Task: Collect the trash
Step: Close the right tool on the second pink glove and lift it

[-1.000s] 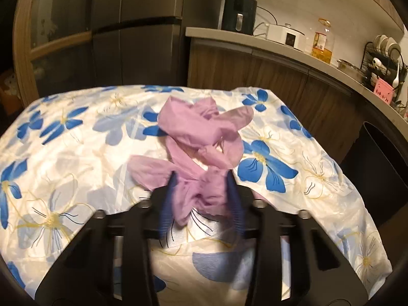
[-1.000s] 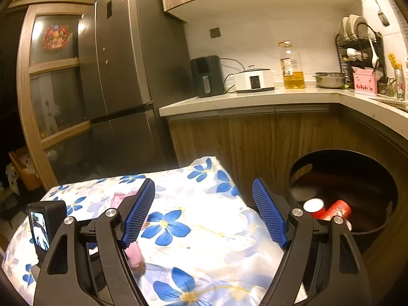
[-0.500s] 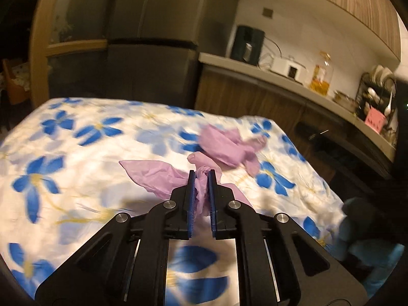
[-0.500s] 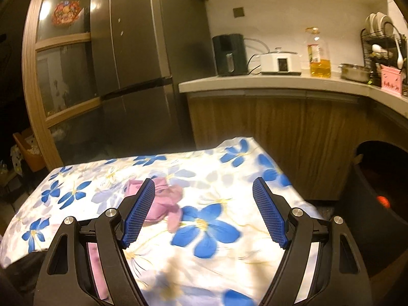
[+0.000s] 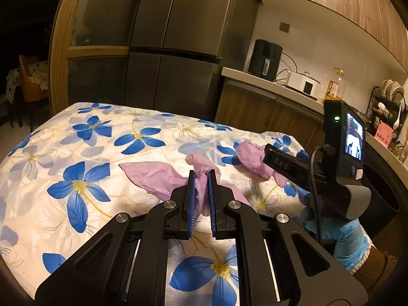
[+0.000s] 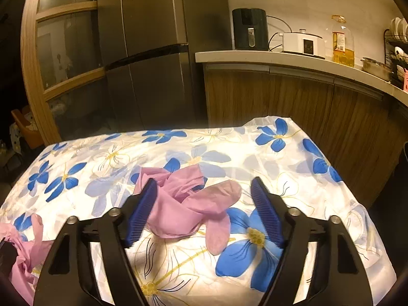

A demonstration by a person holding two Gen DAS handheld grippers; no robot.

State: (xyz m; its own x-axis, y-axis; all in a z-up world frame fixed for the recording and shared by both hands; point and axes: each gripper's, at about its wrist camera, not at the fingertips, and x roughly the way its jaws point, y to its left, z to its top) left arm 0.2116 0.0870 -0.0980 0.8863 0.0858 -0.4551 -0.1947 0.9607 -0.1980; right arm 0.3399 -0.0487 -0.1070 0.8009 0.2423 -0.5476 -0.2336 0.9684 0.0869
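The right gripper (image 6: 204, 211) is closing its spread jaws around the second pink glove (image 6: 188, 204), which lies crumpled between them on the flowered worktop (image 6: 293, 168), its fingers trailing toward the gripper's right pad. Left of that glove, the left gripper (image 5: 201, 199) is pinched tight on the first pink glove (image 5: 158, 176).

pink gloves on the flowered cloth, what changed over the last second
The left gripper shut on one crumpled pink rubber glove and drew it away from the other. The right gripper swung from the bin side down over the second pink glove, its jaws closing, not yet pressing. The blue-flowered tablecloth stayed put.
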